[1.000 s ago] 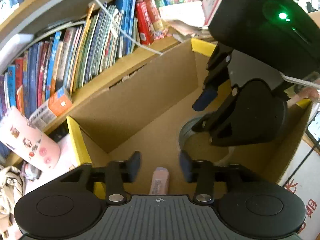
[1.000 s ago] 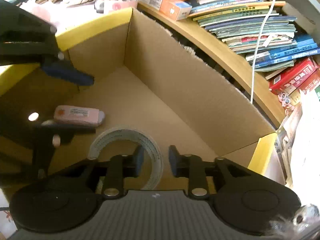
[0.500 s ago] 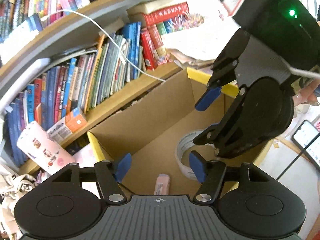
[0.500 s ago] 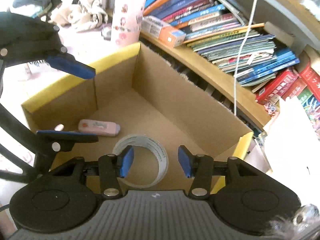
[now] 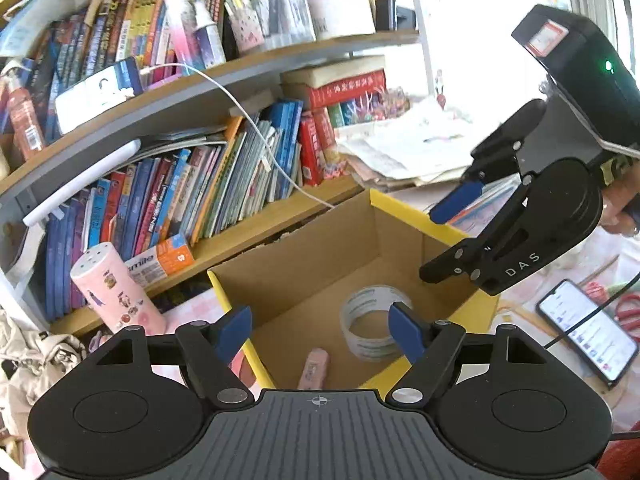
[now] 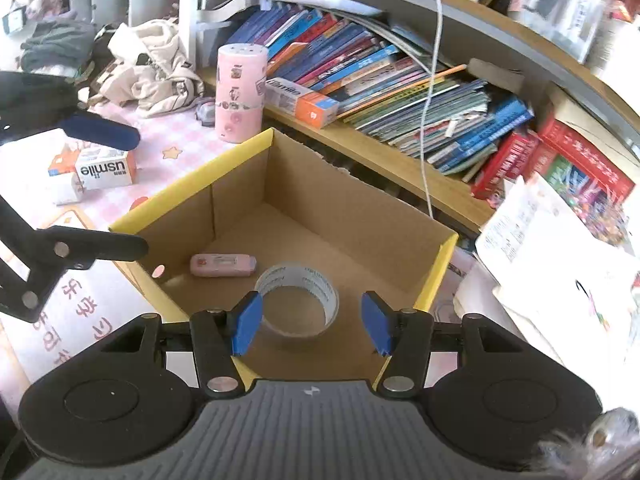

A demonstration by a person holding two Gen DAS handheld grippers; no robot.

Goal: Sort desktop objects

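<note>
An open cardboard box [image 6: 192, 178] with yellow rims stands on the desk by the bookshelf. On its floor lie a roll of clear tape [image 6: 304, 276] [image 5: 360, 304] and a small pink tube-like item [image 6: 222, 265] [image 5: 314, 366]. My right gripper [image 6: 312, 325] hovers above the box's near edge, jaws opening, nothing between them. Over the box's other side my left gripper [image 5: 320, 330] is also opening and empty. Each gripper shows in the other's view: the right gripper [image 5: 446, 236] at the right edge, the left gripper [image 6: 112, 188] at the left edge.
A bookshelf [image 5: 224, 184] packed with books runs behind the box. A pink canister [image 6: 240, 92] and a usmile carton [image 6: 106, 168] stand to the box's left, with a heap of clothes [image 6: 152, 68] beyond. Loose papers [image 6: 560, 264] and a phone [image 5: 586, 334] lie on the other side.
Both grippers have lifted up and back out of the box and their jaws have spread wider. The tape roll and the pink item stay on the box floor.
</note>
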